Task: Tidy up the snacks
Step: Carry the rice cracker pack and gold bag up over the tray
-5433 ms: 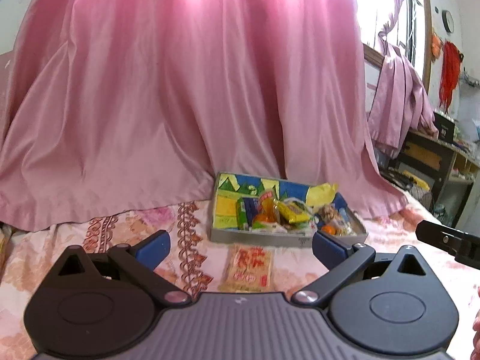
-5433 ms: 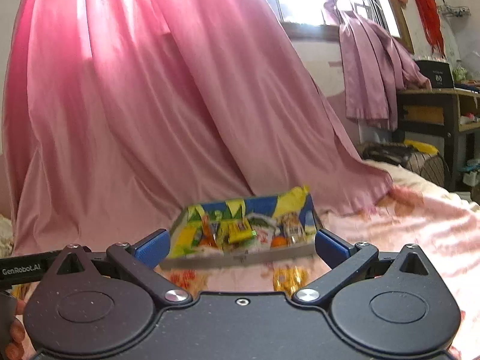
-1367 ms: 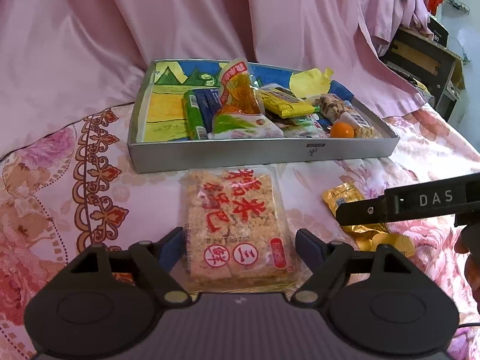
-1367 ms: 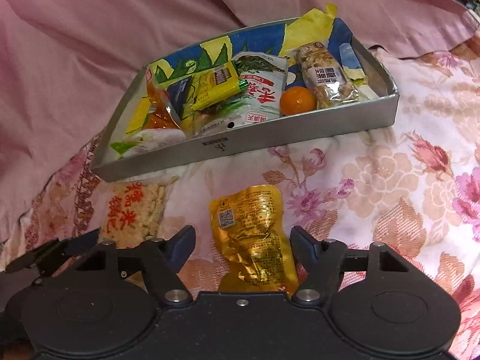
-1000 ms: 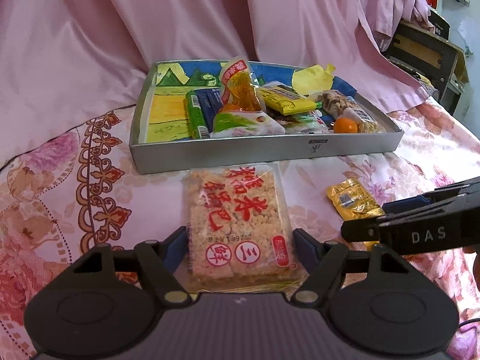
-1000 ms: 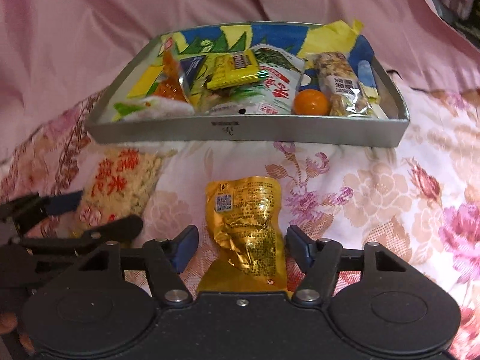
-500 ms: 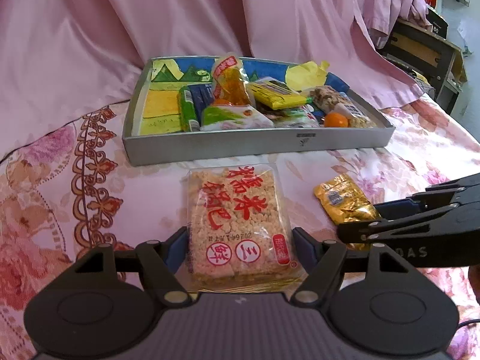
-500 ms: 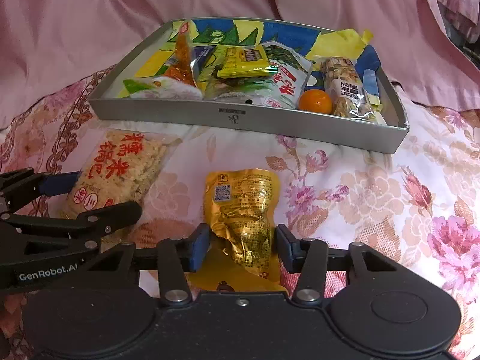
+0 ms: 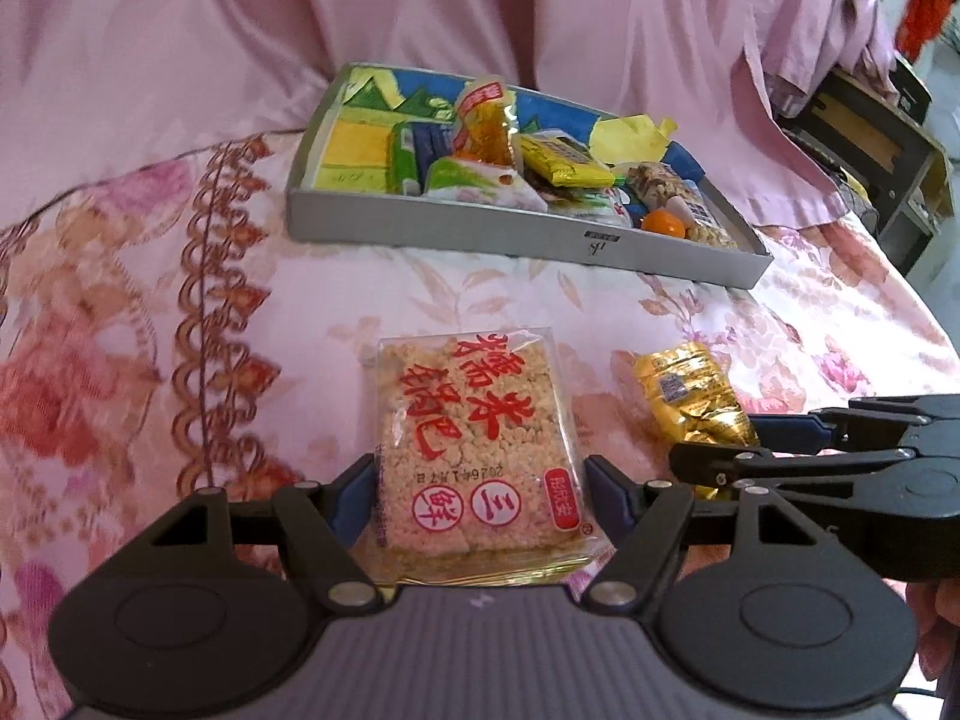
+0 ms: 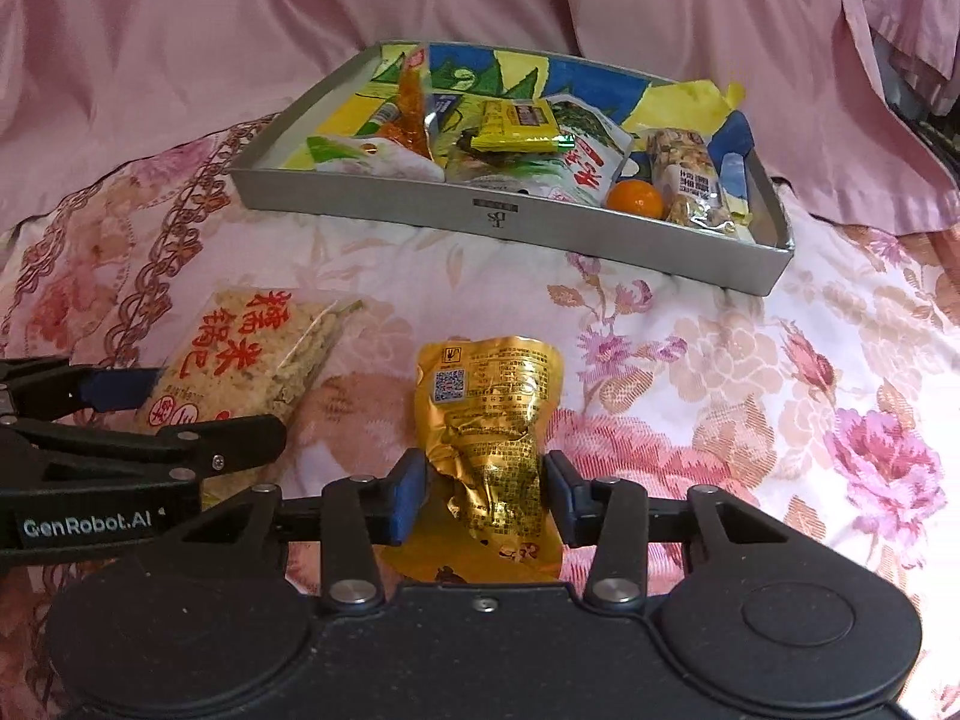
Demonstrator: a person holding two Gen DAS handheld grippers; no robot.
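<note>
gold pouch [image 10: 489, 420] pinched between right gripper [image 10: 485, 501] pads, jaws just closing.

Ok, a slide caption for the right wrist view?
Right tool closed on crinkled gold foil snack pouch, grey metal tray of snacks beyond.

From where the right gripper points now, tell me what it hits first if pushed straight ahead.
The right gripper, jaws shut on the gold pouch, would likely meet the flowered bedsheet first, then the tray's grey front wall. Depth is hard to judge.
</note>
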